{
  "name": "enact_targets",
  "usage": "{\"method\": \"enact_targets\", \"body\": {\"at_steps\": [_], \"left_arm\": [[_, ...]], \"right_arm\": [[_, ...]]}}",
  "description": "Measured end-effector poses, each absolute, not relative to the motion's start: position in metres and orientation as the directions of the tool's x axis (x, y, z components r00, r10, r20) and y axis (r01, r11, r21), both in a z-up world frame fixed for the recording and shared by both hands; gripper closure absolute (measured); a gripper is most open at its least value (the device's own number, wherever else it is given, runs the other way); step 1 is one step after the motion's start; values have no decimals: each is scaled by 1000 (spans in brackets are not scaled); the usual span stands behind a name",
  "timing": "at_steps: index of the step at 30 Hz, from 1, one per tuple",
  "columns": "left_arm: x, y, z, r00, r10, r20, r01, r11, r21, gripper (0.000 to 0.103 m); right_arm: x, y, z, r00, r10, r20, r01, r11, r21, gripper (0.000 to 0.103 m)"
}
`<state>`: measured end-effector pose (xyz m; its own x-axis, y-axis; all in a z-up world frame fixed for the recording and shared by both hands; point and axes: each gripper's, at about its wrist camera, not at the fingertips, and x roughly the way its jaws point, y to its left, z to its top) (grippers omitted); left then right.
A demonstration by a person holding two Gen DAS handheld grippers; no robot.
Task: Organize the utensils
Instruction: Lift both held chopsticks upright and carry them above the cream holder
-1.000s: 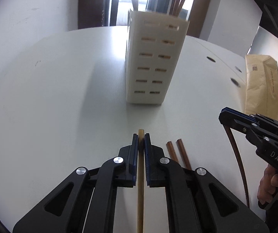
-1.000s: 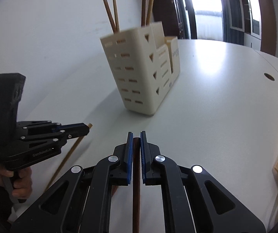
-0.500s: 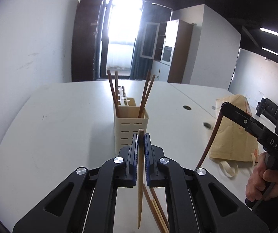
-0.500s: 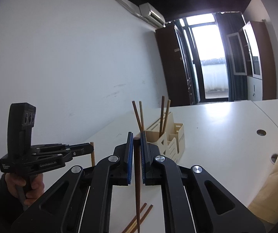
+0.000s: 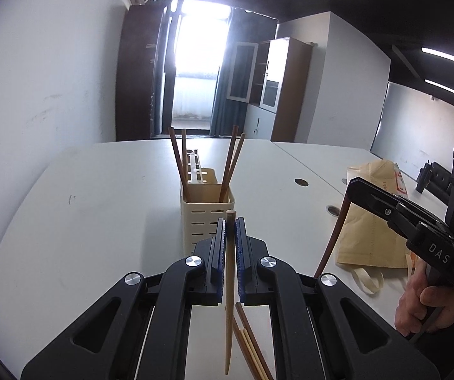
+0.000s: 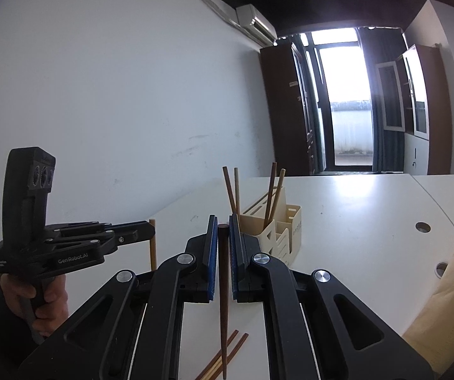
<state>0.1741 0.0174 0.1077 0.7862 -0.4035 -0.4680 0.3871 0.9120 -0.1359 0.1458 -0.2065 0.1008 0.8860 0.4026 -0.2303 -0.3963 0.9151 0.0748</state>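
My left gripper (image 5: 230,224) is shut on a light wooden chopstick (image 5: 229,291) that hangs tip down above the table. My right gripper (image 6: 223,225) is shut on a dark brown chopstick (image 6: 223,300), also hanging tip down. A cream slotted utensil holder (image 5: 207,212) stands ahead on the white table (image 5: 100,209) with several chopsticks (image 5: 230,161) leaning in it. In the right wrist view the holder (image 6: 282,231) is ahead to the right. Loose chopsticks (image 5: 252,345) lie on the table beneath both grippers. Each wrist view shows the other gripper, the right one (image 5: 350,186) and the left one (image 6: 150,231), at its edge.
A tan paper bag (image 5: 372,218) lies on the table to the right, next to round cable holes (image 5: 301,182). A person's hands (image 5: 417,297) hold the gripper handles. A white wall runs along the table's left side; cabinets and a bright doorway stand behind.
Both grippers have risen from the table with their chopsticks, which now hang free; the holder looks smaller and lower. Little has moved in the last half second.
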Motion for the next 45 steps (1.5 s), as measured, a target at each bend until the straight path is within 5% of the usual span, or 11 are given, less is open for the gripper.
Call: {"method": "enact_targets", "body": {"at_steps": [14, 33, 45], "left_arm": [[207, 18, 137, 828, -388, -405, 366, 921, -135, 97], [240, 3, 235, 904, -408, -126, 404, 913, -61, 97], [275, 6, 211, 920, -380, -101, 368, 923, -116, 97]], "right_arm": [[161, -198, 133, 906, 406, -119, -404, 914, 43, 95], [196, -195, 207, 908, 413, 77, -414, 910, 0, 95], [217, -205, 186, 925, 346, 155, -356, 934, 41, 95]]}}
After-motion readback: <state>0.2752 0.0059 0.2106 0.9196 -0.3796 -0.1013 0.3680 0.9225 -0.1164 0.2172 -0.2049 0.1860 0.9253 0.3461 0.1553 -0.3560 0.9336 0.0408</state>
